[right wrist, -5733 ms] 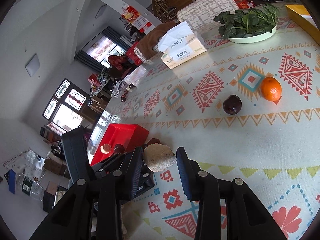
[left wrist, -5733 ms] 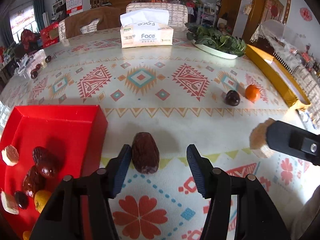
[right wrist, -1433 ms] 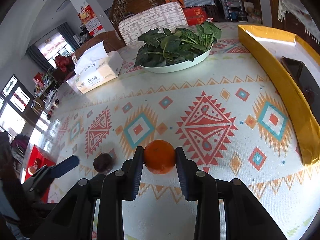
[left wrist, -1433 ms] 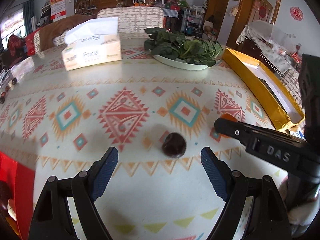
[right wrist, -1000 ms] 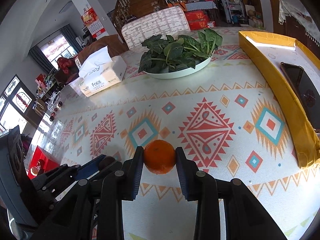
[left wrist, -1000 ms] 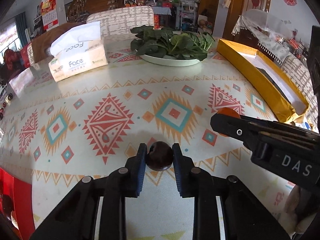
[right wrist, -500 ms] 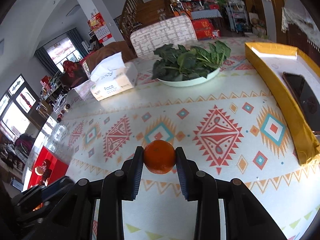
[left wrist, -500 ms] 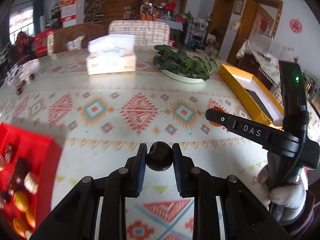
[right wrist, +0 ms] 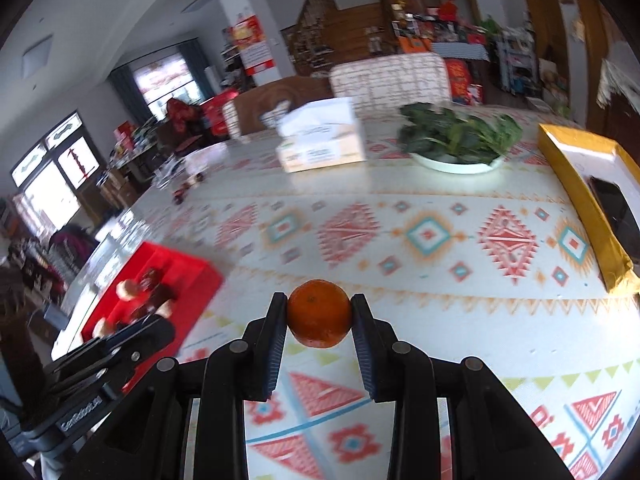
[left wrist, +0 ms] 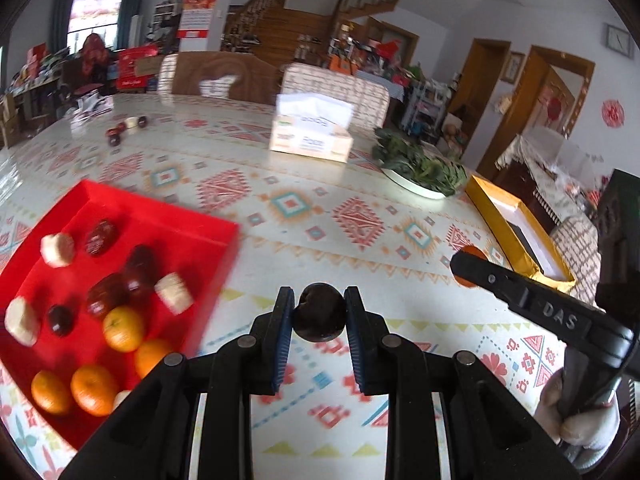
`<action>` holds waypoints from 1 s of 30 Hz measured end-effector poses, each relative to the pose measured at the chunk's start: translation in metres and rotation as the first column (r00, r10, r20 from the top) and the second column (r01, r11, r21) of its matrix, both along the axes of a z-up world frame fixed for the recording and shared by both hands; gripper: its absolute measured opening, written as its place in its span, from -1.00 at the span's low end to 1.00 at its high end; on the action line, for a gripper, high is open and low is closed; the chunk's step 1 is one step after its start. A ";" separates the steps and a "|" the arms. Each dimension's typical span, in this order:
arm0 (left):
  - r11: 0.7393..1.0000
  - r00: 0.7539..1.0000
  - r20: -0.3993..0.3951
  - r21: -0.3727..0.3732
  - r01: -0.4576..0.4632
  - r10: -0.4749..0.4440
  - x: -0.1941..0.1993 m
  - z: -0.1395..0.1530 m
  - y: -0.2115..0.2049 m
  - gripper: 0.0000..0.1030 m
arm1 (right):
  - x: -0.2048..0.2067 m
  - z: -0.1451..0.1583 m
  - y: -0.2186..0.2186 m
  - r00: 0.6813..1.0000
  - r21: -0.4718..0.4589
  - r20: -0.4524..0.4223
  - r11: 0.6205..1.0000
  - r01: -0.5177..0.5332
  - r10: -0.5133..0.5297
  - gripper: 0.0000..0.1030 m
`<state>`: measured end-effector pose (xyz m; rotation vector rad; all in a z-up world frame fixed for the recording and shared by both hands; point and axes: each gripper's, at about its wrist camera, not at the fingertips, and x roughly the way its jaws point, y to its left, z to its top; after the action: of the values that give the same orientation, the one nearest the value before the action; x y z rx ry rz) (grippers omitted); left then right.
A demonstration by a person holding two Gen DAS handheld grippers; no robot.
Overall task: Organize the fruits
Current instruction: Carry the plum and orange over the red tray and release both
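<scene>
My left gripper (left wrist: 319, 314) clamps a dark plum (left wrist: 319, 313), my right gripper (right wrist: 319, 314) an orange (right wrist: 319, 313); either round fruit could slip out short of the red tray (left wrist: 168, 218).

Motion blur smears the red tray (left wrist: 208, 236) and its fruit, the tissue box (right wrist: 320, 148) lettering is unreadable, and the tangerine (left wrist: 469, 249) is mostly hidden behind the right gripper's finger.

Daylit and bright from blown-out windows (right wrist: 48, 196) at left — soft glare across the glossy tablecloth (left wrist: 224, 148). Motion-smeared at the red tray (left wrist: 132, 216) and near patterns. Strong fisheye bending, black vignette in corners — far room soft.
</scene>
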<state>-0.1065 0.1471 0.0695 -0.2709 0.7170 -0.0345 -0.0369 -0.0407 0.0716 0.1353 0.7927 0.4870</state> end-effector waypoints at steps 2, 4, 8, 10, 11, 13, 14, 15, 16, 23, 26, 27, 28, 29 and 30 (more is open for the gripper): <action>0.999 0.999 0.009 -0.008 -0.033 0.033 -0.010 0.001 0.014 -0.52 | -0.011 0.003 0.018 0.999 -0.012 0.006 0.999 -0.036 0.036 -0.32; 0.998 0.998 0.015 -0.022 -0.067 0.067 -0.019 0.002 0.030 -0.52 | -0.017 0.004 0.033 0.998 -0.021 0.008 0.998 -0.063 0.063 -0.32; 0.988 0.988 0.030 -0.025 -0.153 0.154 -0.034 0.004 0.065 -0.52 | -0.028 0.007 0.068 0.992 -0.036 0.010 0.992 -0.123 0.123 -0.32; 0.982 0.981 0.038 -0.019 -0.189 0.189 -0.040 0.004 0.080 -0.52 | -0.033 0.008 0.086 0.988 -0.041 0.010 0.987 -0.153 0.153 -0.31; 0.978 0.977 0.042 -0.014 -0.208 0.208 -0.043 0.004 0.087 -0.52 | -0.034 0.008 0.093 0.986 -0.046 0.011 0.985 -0.164 0.164 -0.31; 0.970 0.969 0.048 -0.006 -0.244 0.244 -0.049 0.003 0.102 -0.52 | -0.039 0.008 0.113 0.981 -0.058 0.011 0.979 -0.194 0.195 -0.32; 0.965 0.964 0.049 -0.003 -0.261 0.261 -0.052 0.002 0.109 -0.52 | -0.041 0.007 0.120 0.978 -0.061 0.009 0.977 -0.206 0.207 -0.31; 0.961 0.960 0.050 0.001 -0.275 0.275 -0.054 0.002 0.115 -0.52 | -0.043 0.006 0.130 0.974 -0.064 0.004 0.973 -0.224 0.224 -0.31; 0.957 0.956 0.050 0.003 -0.288 0.288 -0.056 0.001 0.121 -0.52 | -0.045 0.004 0.138 0.971 -0.068 0.002 0.969 -0.238 0.238 -0.31; 0.937 0.936 0.032 -0.003 -0.350 0.350 -0.060 -0.010 0.158 -0.52 | -0.060 -0.009 0.189 0.945 -0.091 -0.022 0.941 -0.327 0.326 -0.31; 0.931 0.930 0.022 -0.007 -0.366 0.366 -0.061 -0.014 0.170 -0.52 | -0.065 -0.015 0.206 0.933 -0.106 -0.028 0.927 -0.359 0.358 -0.31; 0.929 0.929 0.017 -0.008 -0.371 0.371 -0.060 -0.016 0.174 -0.52 | -0.067 -0.018 0.212 0.929 -0.114 -0.030 0.922 -0.370 0.369 -0.31; 0.928 0.927 0.015 -0.008 -0.374 0.374 -0.060 -0.017 0.176 -0.52 | -0.068 -0.020 0.217 0.926 -0.120 -0.031 0.918 -0.378 0.377 -0.31; 0.926 0.926 0.010 -0.009 -0.379 0.379 -0.059 -0.019 0.179 -0.52 | -0.069 -0.022 0.220 0.923 -0.126 -0.032 0.914 -0.385 0.384 -0.31; 0.924 0.924 0.008 -0.011 -0.382 0.382 -0.059 -0.019 0.182 -0.52 | -0.070 -0.023 0.224 0.920 -0.130 -0.032 0.911 -0.392 0.391 -0.31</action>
<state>-0.1659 0.3289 0.0502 -0.4153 0.6436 0.3332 -0.1067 0.1829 0.0485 -0.1530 0.8591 0.8109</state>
